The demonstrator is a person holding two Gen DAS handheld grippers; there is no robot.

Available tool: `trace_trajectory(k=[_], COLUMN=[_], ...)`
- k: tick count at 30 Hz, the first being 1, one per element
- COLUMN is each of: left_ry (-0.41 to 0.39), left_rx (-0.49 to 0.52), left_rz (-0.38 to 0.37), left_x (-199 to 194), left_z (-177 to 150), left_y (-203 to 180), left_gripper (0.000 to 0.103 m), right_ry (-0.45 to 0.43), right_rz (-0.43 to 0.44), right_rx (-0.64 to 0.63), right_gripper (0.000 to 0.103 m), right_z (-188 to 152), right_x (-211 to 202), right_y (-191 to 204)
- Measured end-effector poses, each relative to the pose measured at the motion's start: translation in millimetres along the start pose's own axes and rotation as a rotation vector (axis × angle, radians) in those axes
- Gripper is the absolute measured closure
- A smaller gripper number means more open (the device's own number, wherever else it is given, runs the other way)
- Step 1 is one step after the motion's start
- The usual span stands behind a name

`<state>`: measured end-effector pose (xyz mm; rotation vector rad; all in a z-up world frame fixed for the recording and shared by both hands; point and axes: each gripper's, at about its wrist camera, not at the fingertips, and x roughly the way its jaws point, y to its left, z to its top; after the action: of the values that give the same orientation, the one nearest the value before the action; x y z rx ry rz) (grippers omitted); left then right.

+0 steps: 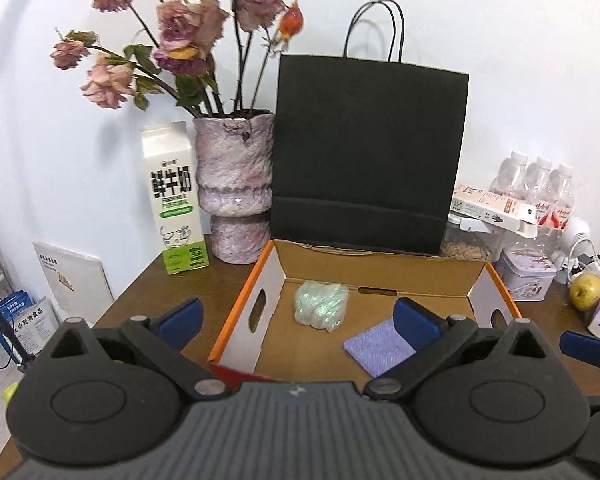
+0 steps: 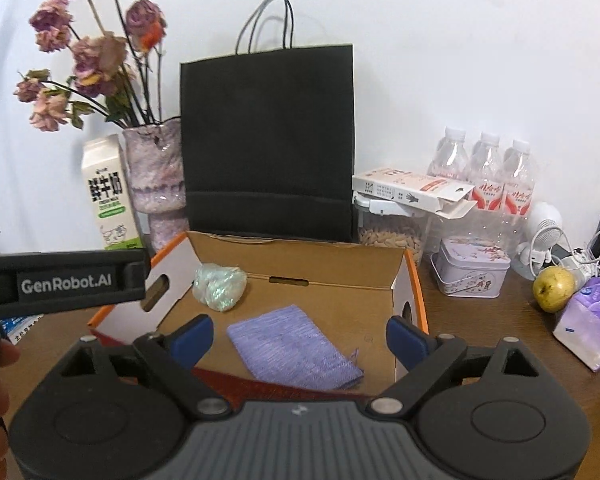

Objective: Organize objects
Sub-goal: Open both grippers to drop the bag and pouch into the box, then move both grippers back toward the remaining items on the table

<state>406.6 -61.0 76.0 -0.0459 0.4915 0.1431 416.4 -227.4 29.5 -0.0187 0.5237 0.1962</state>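
Observation:
An open cardboard box [image 1: 380,268] with an orange rim sits on the brown table. Inside lie a pale green crinkly bundle [image 1: 322,306] and a folded purple cloth [image 1: 378,346]. My left gripper [image 1: 298,320] hovers above the box's near side, open, with nothing between its blue pads [image 1: 180,318]. In the right wrist view the same box [image 2: 300,260], bundle [image 2: 219,286] and cloth [image 2: 292,350] show. My right gripper [image 2: 299,339] is open above the cloth, holding nothing. The left gripper's body [image 2: 60,280] crosses that view's left side.
Behind the box stand a black paper bag [image 1: 368,152], a vase of dried roses [image 1: 236,184] and a milk carton [image 1: 176,204]. To the right are water bottles [image 2: 488,176], a nut jar [image 2: 392,232], a tin [image 2: 470,272], a yellow fruit [image 2: 554,288], a tissue pack [image 2: 588,320] and cables.

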Motion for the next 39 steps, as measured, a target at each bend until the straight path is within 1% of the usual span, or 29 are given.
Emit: trace_trajectory(k=[8,11,19,27,33,36,39], left_ry=[-0.02,-0.04,-0.067,-0.082,-0.097,-0.1,-0.092], left_rx=[-0.042,-0.057,-0.061,-0.04,-0.039,-0.035,-0.024], left_rz=[-0.026,-0.029,-0.044,-0.038,-0.047,-0.041,-0.019], left_x=[-42,-60,-104,-142,-168,-178,-186], left_z=[-16,-25,-49,-75,-95,-106,-118], left_y=[23,32,54,74,93,102,110], left_gripper=[0.0,0.0,0.0,0.0,0.0,0.0,0.0], right_ry=[-0.031,-0.051,-0.09,-0.132,-0.153,-0.157,-0.155], right_rz=[0.006,0.01,0.023,0.032,0.037,0.04,0.036], right_rx=[-0.021,-0.023,-0.041,-0.074,-0.088,-0.087,-0.088], right_gripper=[0.01,0.01,0.01,0.01,0.01,0.01,0.01], right_z=[-19,-31,-58,-83,-105,-116,-129], right_x=[-47,-67,-118,-166,-194,-205,-215], right_y=[13,16,21,29,34,33,32])
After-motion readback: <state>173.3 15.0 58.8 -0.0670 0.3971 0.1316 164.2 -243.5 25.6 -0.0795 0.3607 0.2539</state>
